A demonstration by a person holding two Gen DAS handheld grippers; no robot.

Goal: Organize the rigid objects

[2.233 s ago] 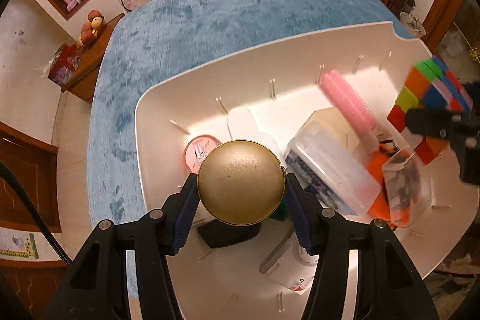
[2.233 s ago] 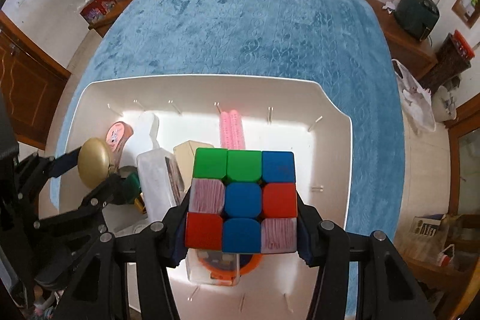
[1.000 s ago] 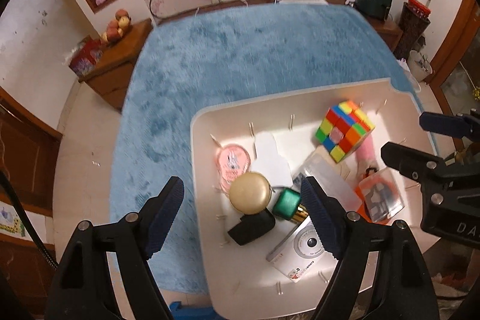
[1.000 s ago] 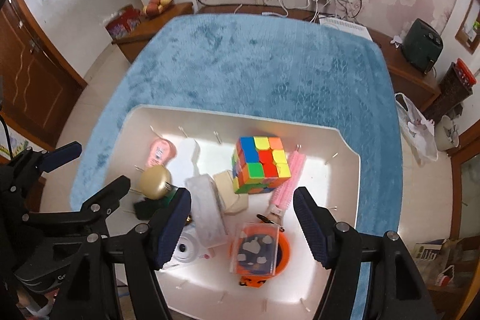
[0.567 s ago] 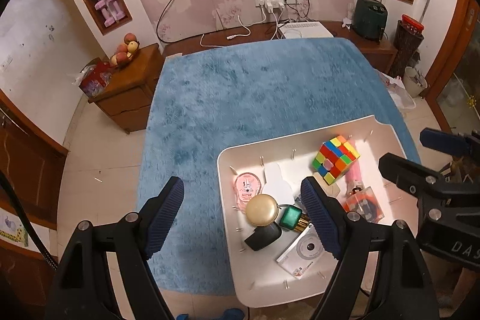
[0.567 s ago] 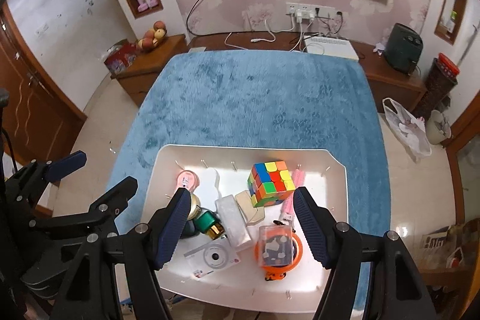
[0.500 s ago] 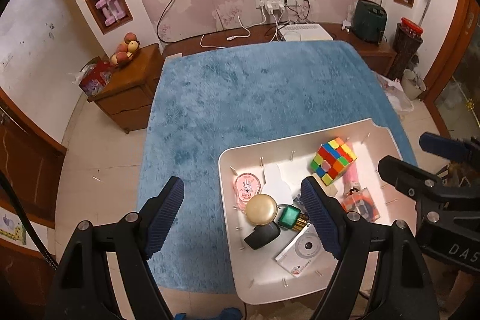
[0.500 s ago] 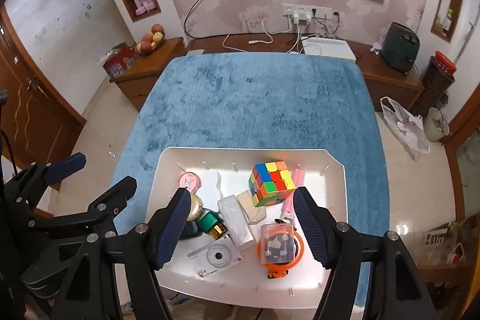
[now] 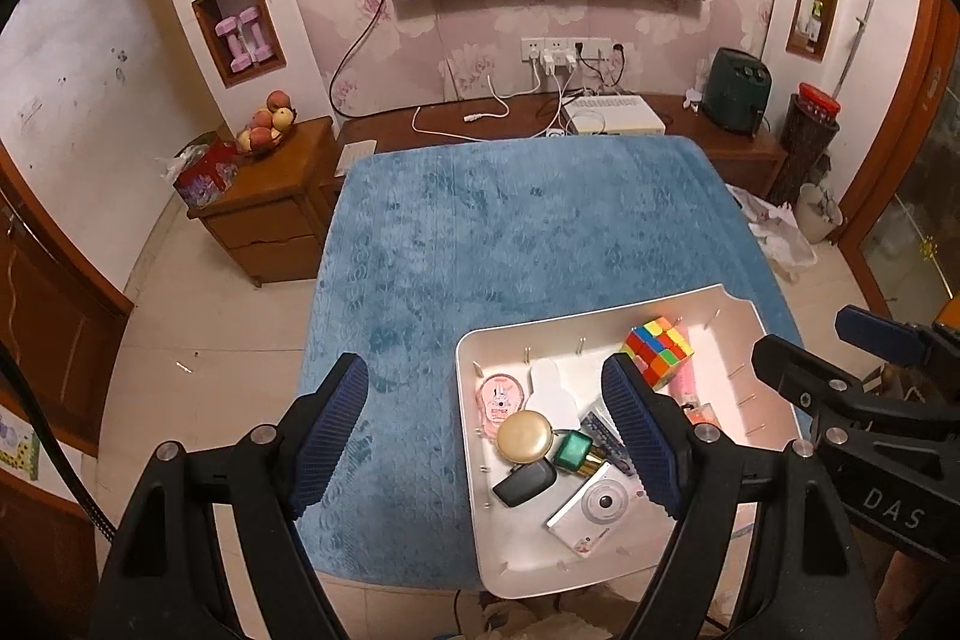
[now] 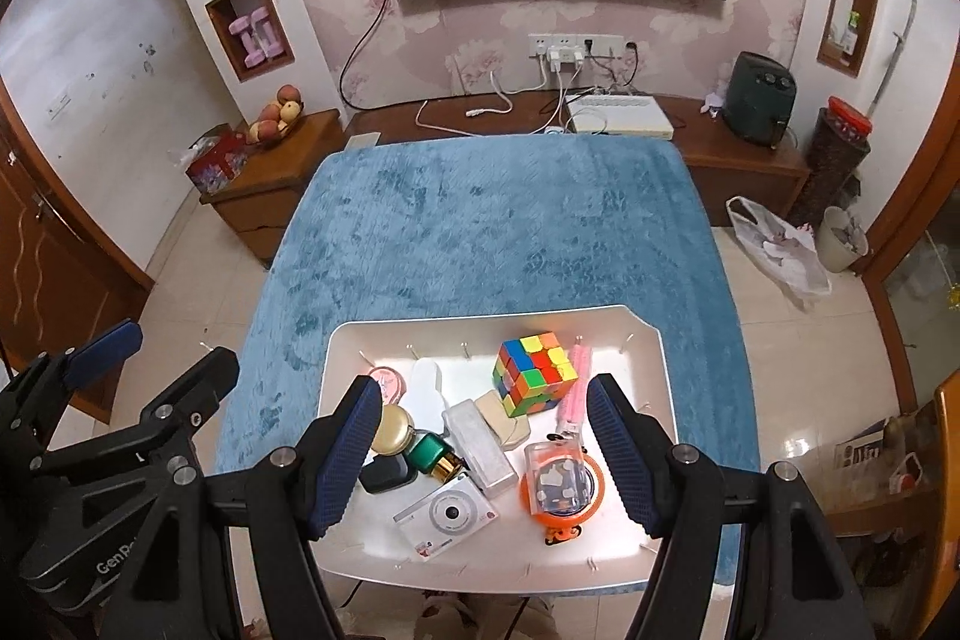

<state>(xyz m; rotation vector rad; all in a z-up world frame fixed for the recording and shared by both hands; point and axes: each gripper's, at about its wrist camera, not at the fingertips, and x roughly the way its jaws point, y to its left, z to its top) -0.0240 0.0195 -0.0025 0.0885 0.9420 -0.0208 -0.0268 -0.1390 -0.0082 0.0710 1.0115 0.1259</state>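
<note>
Rubik's cube [image 10: 535, 373] in tray [image 10: 659, 400], corner toward camera, tilted.

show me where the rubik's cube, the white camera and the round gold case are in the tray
Rubik's cube [image 10: 534, 373], right wrist view, on the middle of its top and front faces.
White camera [image 10: 447, 514], right wrist view, just left of its lens, on the body.
Round gold case [image 9: 524, 437], left wrist view, on the centre of its domed lid.

Left hand-held gripper [image 9: 489, 433]: jaws wide apart, empty. Right hand-held gripper [image 10: 483, 451]: same, at its 3 o'clock.
</note>
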